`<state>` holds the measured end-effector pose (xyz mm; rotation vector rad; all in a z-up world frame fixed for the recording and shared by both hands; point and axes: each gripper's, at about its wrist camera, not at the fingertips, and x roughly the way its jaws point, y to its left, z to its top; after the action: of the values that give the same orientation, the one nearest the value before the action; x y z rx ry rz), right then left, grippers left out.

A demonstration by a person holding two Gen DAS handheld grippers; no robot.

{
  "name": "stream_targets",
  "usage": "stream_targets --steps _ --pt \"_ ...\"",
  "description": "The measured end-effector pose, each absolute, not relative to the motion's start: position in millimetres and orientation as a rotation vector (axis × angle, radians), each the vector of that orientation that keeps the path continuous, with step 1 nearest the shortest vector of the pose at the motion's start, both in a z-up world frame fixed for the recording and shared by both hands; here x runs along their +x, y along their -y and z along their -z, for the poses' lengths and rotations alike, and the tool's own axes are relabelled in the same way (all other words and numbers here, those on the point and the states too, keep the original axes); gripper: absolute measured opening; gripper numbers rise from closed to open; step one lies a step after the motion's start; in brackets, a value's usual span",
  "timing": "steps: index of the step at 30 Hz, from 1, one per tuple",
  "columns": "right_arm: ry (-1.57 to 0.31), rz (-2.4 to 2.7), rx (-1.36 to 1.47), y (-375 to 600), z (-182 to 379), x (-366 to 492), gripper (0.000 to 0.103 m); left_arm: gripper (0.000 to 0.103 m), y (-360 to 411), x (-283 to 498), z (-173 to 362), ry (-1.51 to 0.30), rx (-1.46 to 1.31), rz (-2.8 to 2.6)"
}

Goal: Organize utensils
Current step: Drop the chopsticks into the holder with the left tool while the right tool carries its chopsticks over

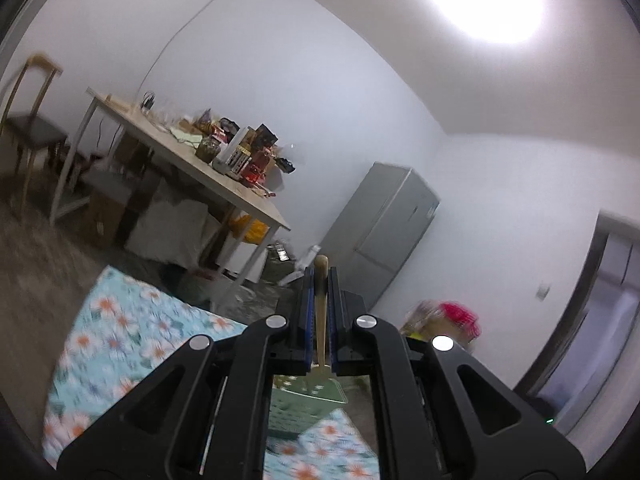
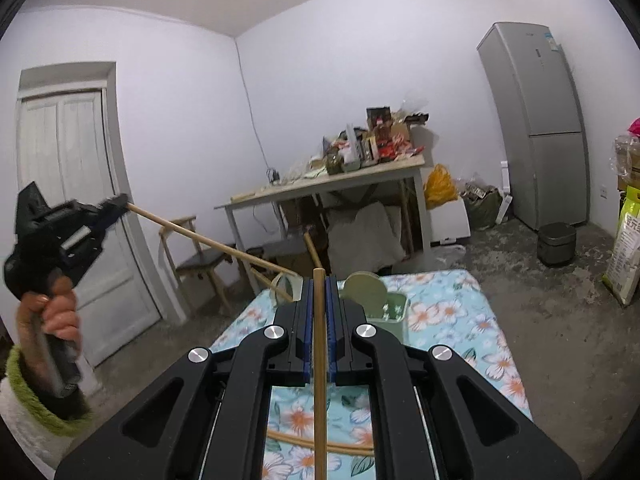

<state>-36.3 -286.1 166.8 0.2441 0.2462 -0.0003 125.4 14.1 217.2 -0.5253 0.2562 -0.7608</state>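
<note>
1. Two utensils are off the table at once. The left tongs [image 2: 120,202] are clamped on a long wooden-handled skimmer [image 2: 208,242], whose pale ring-shaped head [image 2: 286,286] hangs over the table's far left corner.
2. The right tongs [image 2: 319,280] are clamped on a thin wooden stick [image 2: 319,344], gripped partway along, so one end pokes just past the tips and the rest runs back under the tool.
3. A green basket [image 2: 390,314] stands near the far edge of the table [image 2: 472,320], which wears a blue floral cloth; a round green piece [image 2: 362,290] rises from it. It looks like the holder the utensils are meant for.
4. Another curved wooden handle [image 2: 320,444] lies on the cloth near the near edge, not yet collected.
5. In the left wrist view the skimmer's handle [image 1: 321,292] runs straight between the closed pads, with the basket [image 1: 308,404] showing below.
6. To do this step well: bring one utensil to the basket at a time, tip it upright over the opening, lower the end inside, then part the pads. The skimmer is long, so keep its head away from the right tool and the basket rim.
7. Writing: a yellow-green sack [image 2: 626,248] on the floor at the right carries print, and the fridge [image 2: 536,120] has a sticker; neither can be read.
</note>
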Motion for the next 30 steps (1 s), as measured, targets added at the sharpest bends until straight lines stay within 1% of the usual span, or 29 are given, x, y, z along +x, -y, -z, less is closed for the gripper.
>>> stream_targets --steps 6,11,14,16,17,18,23,25,27,28,30 --pt "-0.257 0.013 0.250 296.2 -161.4 -29.1 0.006 0.005 31.9 141.8 -209.5 -0.269 -0.382 0.713" --pt "-0.280 0.021 0.266 302.5 -154.5 -22.9 0.006 0.005 61.8 156.4 -190.6 -0.327 -0.323 0.717" --pt "-0.289 0.026 0.267 307.0 -151.7 -17.5 0.006 0.005 75.5 168.0 -175.8 -0.399 -0.309 0.732" --pt "-0.288 0.025 0.271 309.1 -151.6 -15.1 0.006 0.017 79.7 173.9 -168.9 -0.438 -0.325 0.735" --pt "-0.288 0.022 0.273 309.5 -152.7 -13.3 0.006 0.032 78.7 175.3 -166.9 -0.449 -0.341 0.736" --pt "-0.287 0.015 0.276 311.5 -153.8 -10.7 0.006 0.043 77.7 174.6 -166.5 -0.449 -0.350 0.732" --pt "-0.246 -0.038 0.276 312.4 -172.9 1.3 0.006 0.061 63.0 166.2 -170.0 -0.403 -0.342 0.687" --pt "-0.209 -0.069 0.277 314.4 -186.5 8.8 0.006 0.064 54.0 161.1 -169.4 -0.394 -0.341 0.674" --pt "-0.163 -0.108 0.283 315.3 -202.8 18.8 0.006 0.070 44.4 156.2 -166.0 -0.396 -0.339 0.667" --pt "-0.134 -0.128 0.284 315.6 -213.0 27.0 0.006 0.071 41.5 153.7 -164.8 -0.398 -0.335 0.666" --pt "-0.094 -0.151 0.283 315.4 -227.1 38.9 0.006 0.077 33.0 148.6 -158.0 -0.412 -0.320 0.655"
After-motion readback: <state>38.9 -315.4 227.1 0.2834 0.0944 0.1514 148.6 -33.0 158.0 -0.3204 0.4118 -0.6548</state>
